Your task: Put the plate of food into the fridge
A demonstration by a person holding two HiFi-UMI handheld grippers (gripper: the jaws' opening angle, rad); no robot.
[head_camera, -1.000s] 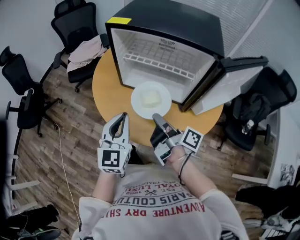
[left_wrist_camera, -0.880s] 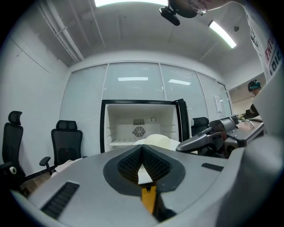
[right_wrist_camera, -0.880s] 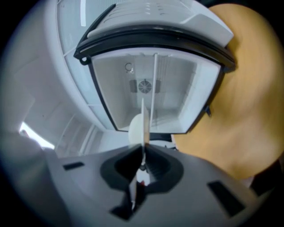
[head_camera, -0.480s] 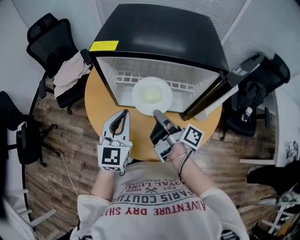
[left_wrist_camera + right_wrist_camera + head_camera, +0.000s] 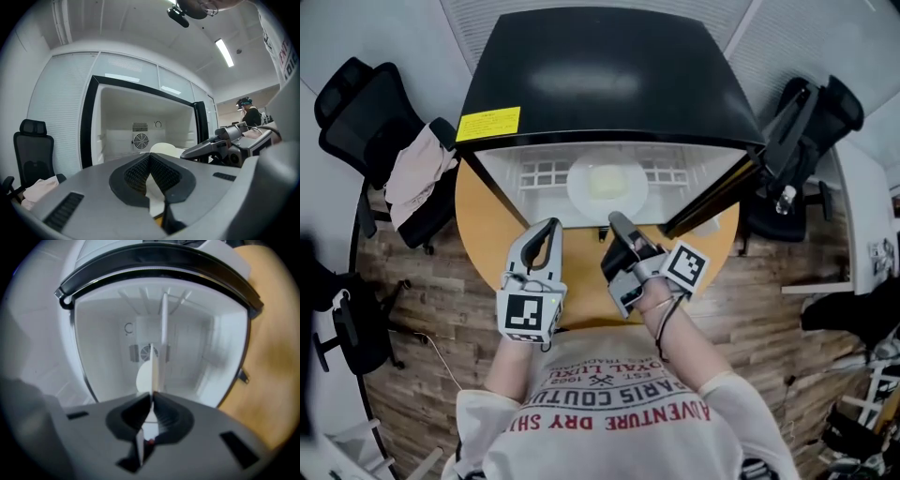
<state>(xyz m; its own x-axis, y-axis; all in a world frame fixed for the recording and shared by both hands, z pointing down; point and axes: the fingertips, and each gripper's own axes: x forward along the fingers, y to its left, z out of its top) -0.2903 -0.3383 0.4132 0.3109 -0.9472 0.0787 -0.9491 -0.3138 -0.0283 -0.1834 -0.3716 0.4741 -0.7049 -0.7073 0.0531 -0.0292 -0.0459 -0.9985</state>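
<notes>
Plate (image 5: pixel 607 186) in fridge (image 5: pixel 600 75) opening, wire shelf (image 5: pixel 542 172) behind, door (image 5: pixel 722 192) open.

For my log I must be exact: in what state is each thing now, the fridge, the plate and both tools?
Black mini fridge: its door stands open.
White round plate of food: held level by its rim, at the fridge opening.
Right tool: shut on the plate's rim.
Left tool: shut, holding nothing.
</notes>
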